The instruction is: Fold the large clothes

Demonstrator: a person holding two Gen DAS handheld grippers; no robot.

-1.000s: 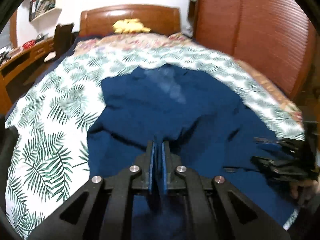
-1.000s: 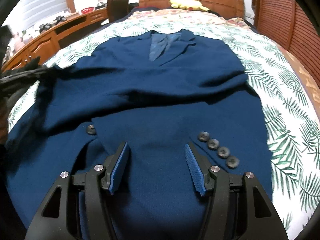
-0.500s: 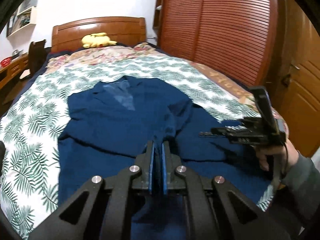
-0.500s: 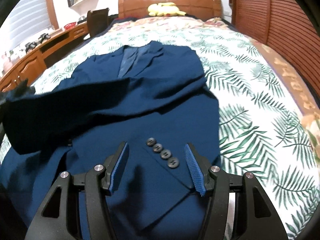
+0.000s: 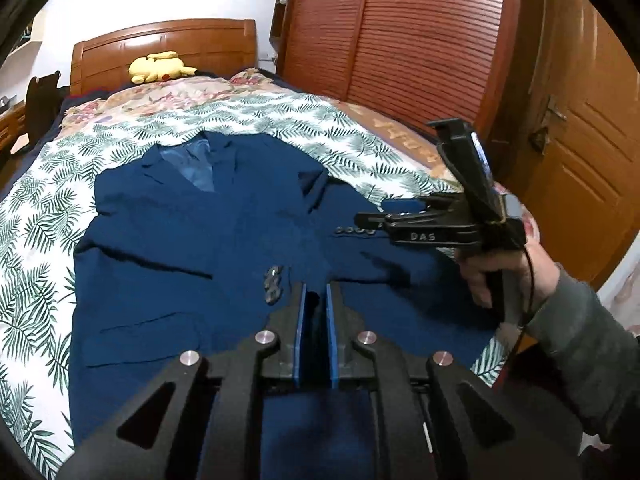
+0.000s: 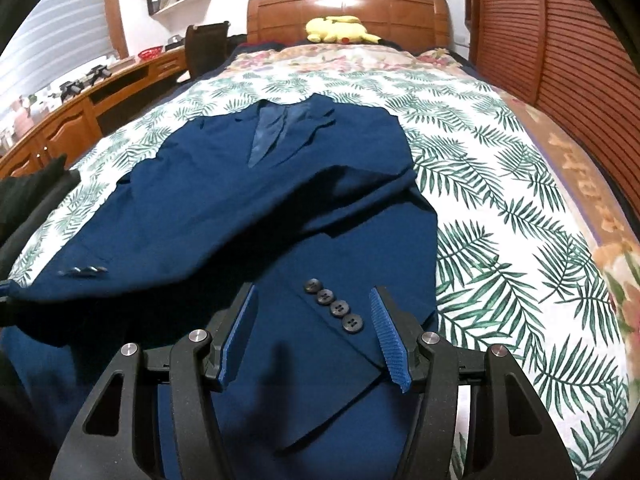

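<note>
A navy blue suit jacket (image 5: 192,240) lies face up on the bed, collar toward the headboard. My left gripper (image 5: 316,292) holds the jacket's left sleeve (image 6: 168,224) over the jacket's front. Its jaws are opening, a narrow gap shows, and dark cloth is still between the pads. That sleeve's cuff buttons (image 5: 273,285) sit just left of the fingertips. My right gripper (image 6: 312,296) is open above the other sleeve, folded over the front, with its cuff buttons (image 6: 334,306) between the fingers but untouched. The left wrist view shows the right gripper (image 5: 370,222) from the side, held in a hand (image 5: 504,276).
The bed has a palm-leaf cover (image 6: 500,208) and a wooden headboard (image 6: 348,12) with a yellow plush toy (image 6: 340,28) on it. A slatted wardrobe (image 5: 400,40) and a door (image 5: 580,160) stand on the right. A wooden desk (image 6: 80,116) and a chair (image 6: 206,48) stand on the left.
My left gripper has carried the sleeve across the jacket's front and swung right, and its pads have parted slightly. The right gripper drifted so the cuff buttons now lie between its fingers.
</note>
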